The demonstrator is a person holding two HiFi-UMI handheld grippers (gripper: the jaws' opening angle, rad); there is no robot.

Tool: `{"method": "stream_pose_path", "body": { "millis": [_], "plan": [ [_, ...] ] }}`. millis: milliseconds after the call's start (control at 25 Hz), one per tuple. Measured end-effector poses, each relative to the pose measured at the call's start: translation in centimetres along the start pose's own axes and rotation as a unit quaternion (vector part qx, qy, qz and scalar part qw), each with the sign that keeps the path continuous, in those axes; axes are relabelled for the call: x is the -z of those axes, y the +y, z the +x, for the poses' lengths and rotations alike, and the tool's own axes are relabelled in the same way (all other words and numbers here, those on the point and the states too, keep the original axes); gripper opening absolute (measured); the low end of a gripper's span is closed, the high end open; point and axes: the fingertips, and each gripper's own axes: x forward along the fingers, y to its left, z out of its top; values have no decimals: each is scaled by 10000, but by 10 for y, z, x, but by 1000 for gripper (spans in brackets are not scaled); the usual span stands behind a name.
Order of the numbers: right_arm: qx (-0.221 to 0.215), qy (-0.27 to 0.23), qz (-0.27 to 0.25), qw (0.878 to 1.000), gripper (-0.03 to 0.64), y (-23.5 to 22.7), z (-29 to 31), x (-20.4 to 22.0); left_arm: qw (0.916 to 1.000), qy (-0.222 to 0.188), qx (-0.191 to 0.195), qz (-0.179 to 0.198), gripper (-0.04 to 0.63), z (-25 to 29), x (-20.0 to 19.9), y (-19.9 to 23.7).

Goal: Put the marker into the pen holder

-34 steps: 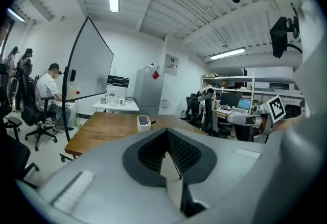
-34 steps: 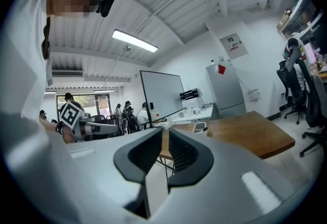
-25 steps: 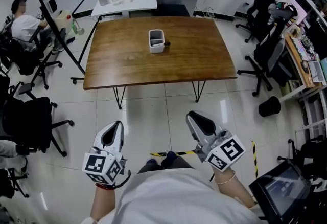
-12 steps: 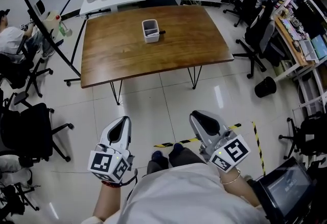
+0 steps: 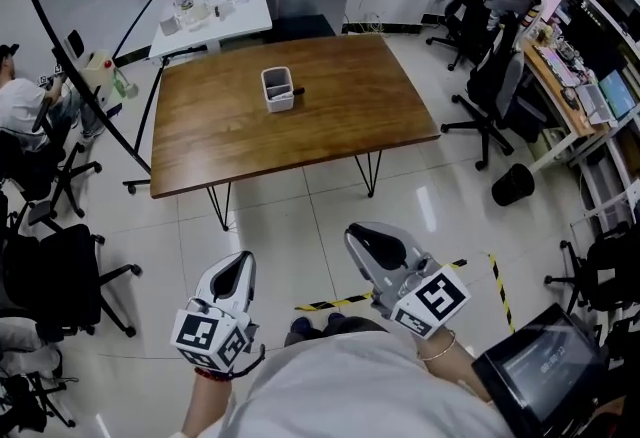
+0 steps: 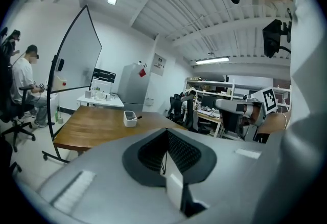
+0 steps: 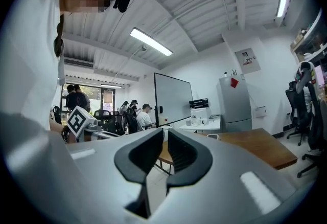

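A white pen holder (image 5: 277,89) stands on the wooden table (image 5: 340,121), far ahead of me. A dark marker (image 5: 298,90) lies on the table just to its right. The left gripper view shows the same pen holder (image 6: 130,118) small and distant. My left gripper (image 5: 239,260) is held low over the floor near my body, shut and empty. My right gripper (image 5: 361,232) hangs beside it, and its jaws are closing, almost together, with nothing between them. Both are well short of the table.
Black office chairs (image 5: 480,86) stand right of the table and more (image 5: 50,266) at the left. A whiteboard frame (image 5: 90,76) and a white desk (image 5: 210,11) lie behind. A black bin (image 5: 512,186) and yellow-black floor tape (image 5: 340,301) are nearby. A seated person (image 5: 15,106) is at far left.
The table and pen holder have slid left and up in the head view. The right gripper has drifted slightly left. Both grippers stay low by my body.
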Motion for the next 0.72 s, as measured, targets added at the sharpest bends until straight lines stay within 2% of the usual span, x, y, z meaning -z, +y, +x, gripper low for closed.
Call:
{"method": "stream_pose_path", "body": {
  "millis": [320, 400, 480, 560, 640, 720],
  "plan": [
    [-128, -170, 56, 9998, 12, -36, -36, -4, 9996, -244, -87, 108, 3, 39, -24, -52],
    [-150, -209, 13, 9997, 11, -40, -42, -5, 9992, -242, 213, 238, 3, 54, -30, -77],
    [-165, -175, -76, 9997, 9, -36, -37, -3, 9967, -215, 581, 532, 3, 59, -35, -96],
    [-214, -135, -181, 9995, 8, -29, -27, -3, 9941, -222, 745, 750, 3, 53, -40, -102],
    [-265, -148, -217, 9993, 1, -26, -20, -4, 9942, -172, 687, 806, 3, 49, -36, -98],
    [-310, -146, -201, 9992, 0, -27, -19, -5, 9963, -80, 504, 685, 3, 49, -30, -90]
  ]
}}
